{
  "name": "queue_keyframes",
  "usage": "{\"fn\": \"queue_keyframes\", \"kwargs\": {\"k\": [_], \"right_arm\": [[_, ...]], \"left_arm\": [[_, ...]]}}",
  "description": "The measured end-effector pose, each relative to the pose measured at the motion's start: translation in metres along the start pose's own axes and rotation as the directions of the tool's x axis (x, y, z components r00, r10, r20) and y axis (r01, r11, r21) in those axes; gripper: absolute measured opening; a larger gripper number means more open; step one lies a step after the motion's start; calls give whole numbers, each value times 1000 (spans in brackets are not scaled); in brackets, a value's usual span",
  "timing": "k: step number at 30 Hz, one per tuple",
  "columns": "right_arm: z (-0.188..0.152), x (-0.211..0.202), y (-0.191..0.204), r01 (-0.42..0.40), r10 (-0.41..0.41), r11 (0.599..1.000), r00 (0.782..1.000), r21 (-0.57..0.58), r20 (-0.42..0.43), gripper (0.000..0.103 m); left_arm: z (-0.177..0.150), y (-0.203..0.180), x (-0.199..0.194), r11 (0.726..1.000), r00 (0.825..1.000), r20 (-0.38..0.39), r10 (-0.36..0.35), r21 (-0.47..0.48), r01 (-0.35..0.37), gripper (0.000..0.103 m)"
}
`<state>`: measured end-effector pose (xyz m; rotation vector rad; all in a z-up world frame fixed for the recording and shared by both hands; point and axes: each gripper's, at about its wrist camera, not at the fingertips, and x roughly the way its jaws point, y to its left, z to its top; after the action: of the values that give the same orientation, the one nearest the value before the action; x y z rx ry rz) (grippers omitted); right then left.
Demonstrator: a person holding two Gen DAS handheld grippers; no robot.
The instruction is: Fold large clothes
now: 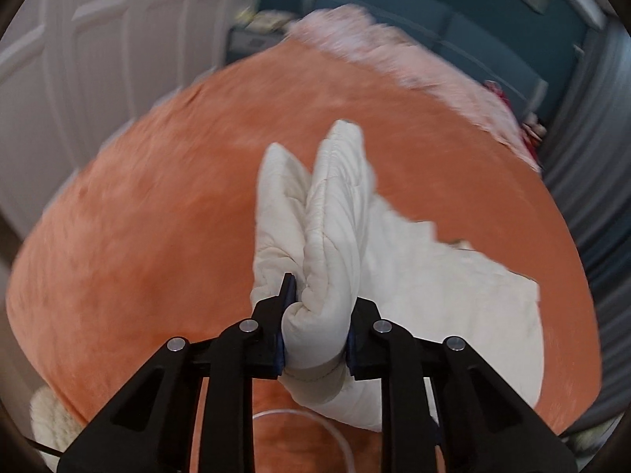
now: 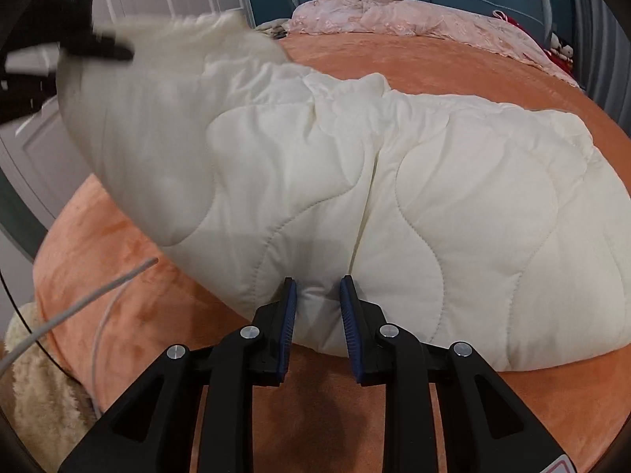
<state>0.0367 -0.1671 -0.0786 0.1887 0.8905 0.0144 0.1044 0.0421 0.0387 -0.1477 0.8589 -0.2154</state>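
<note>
The left gripper (image 1: 315,315) had its jaws clamped on a bunched fold of the cream quilted coat (image 2: 394,197), lifted above the orange bed (image 2: 473,414). The right gripper (image 2: 317,307) pinched the coat's near edge, the rest lying spread on the bed.

quilt (image 2: 453,197): cream, wavy stitching | bedspread (image 1: 138,236): orange | tool pads (image 2: 349,311): blue
</note>
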Motion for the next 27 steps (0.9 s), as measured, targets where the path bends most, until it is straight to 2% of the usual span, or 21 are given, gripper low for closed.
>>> {"fn": "queue_keyframes", "kwargs": {"k": [3, 6, 9, 11, 14, 17, 19, 20, 21, 23, 24, 27], "right_arm": [[3, -30, -15, -27, 26, 999, 999, 22, 33, 24], [-2, -68, -32, -4, 4, 1000, 997, 0, 78, 24], [-12, -101, -54, 34, -34, 999, 993, -1, 109, 29], [-22, -116, -70, 66, -68, 998, 991, 16, 118, 33], [-41, -127, -103, 132, -139, 988, 985, 79, 99, 41], [-48, -131, -126, 142, -159, 976, 983, 165, 95, 41], [-46, -139, -136, 132, -160, 970, 979, 207, 127, 56], [-40, -144, -139, 126, -163, 967, 975, 223, 155, 59], [-32, -148, -139, 114, -159, 967, 969, 229, 189, 62], [-18, -155, -141, 94, -147, 970, 960, 222, 238, 63], [-7, -158, -138, 80, -138, 974, 952, 212, 272, 66], [25, -159, -126, 42, -98, 985, 934, 168, 343, 73]], "left_arm": [[-1, -60, -25, 990, 996, 54, -65, 131, 57, 19], [-9, -111, -33, 965, 990, 48, -134, 234, 119, 19], [-28, -172, -25, 928, 984, 8, -180, 333, 168, 18], [-48, -212, -5, 902, 980, -58, -193, 382, 200, 19], [-82, -248, 32, 875, 980, -141, -140, 445, 189, 23], [-99, -250, 41, 877, 973, -188, -135, 434, 205, 35], [-91, -236, 21, 884, 962, -166, -217, 386, 266, 67], [-83, -226, 6, 892, 964, -127, -231, 367, 263, 75], [-78, -218, -4, 901, 968, -95, -233, 353, 252, 87], [-56, -189, -33, 929, 969, 22, -248, 290, 231, 89], [-47, -180, -39, 937, 969, 50, -244, 269, 222, 90], [-19, -147, -41, 974, 984, 92, -154, 184, 136, 89]]}}
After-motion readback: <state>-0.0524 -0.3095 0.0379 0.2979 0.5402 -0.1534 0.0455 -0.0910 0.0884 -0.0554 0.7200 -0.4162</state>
